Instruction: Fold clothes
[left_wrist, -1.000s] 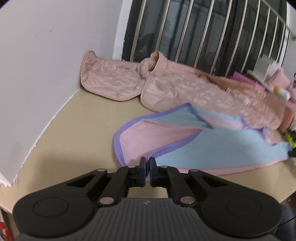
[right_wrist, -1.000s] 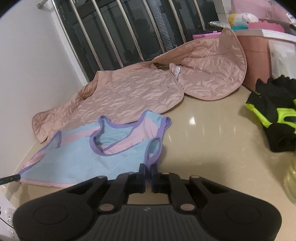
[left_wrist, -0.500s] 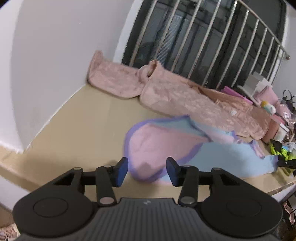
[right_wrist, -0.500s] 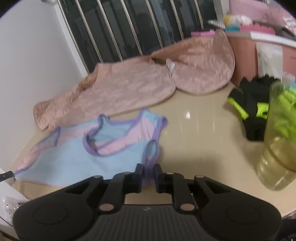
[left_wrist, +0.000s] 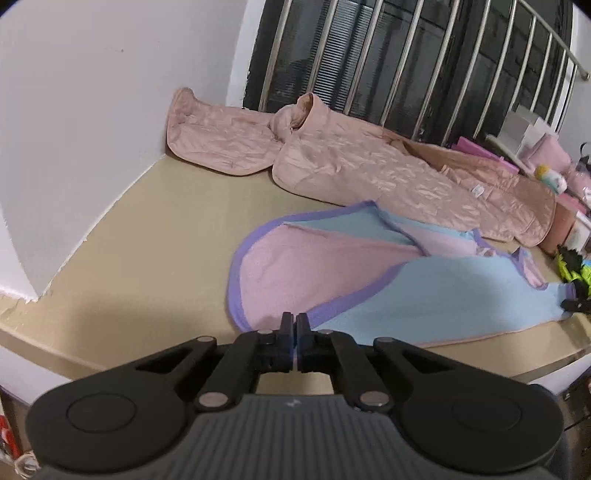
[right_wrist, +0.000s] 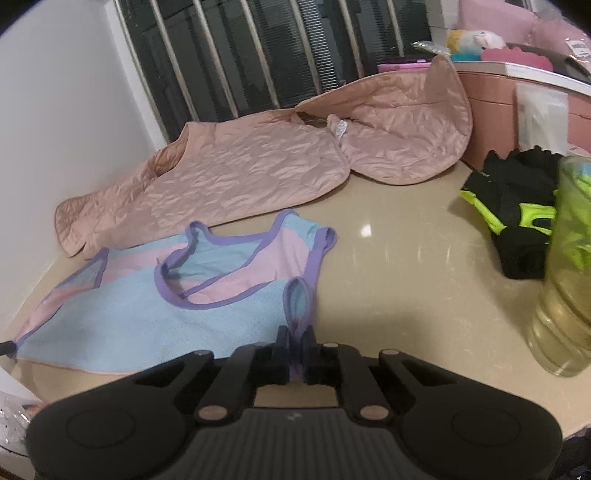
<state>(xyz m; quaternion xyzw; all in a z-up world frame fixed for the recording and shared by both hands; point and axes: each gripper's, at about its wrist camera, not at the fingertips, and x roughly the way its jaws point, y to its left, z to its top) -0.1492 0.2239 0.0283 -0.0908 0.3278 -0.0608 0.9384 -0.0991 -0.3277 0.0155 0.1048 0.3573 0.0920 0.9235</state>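
Beige and glossy, the table (right_wrist: 399, 266) runs back to a barred window (right_wrist: 258, 48). At its near edge the right gripper (right_wrist: 295, 341) pinches the purple-trimmed shoulder strap of the tank top (right_wrist: 155, 314). The left gripper (left_wrist: 294, 325) is pressed together at the hem's purple binding (left_wrist: 236, 295); whether cloth is caught between its tips I cannot tell. Soft, light and floppy, the top will sag between grips, so hold it by the bound edges. A quilted pink jacket (right_wrist: 240, 173) lies behind along the far edge.
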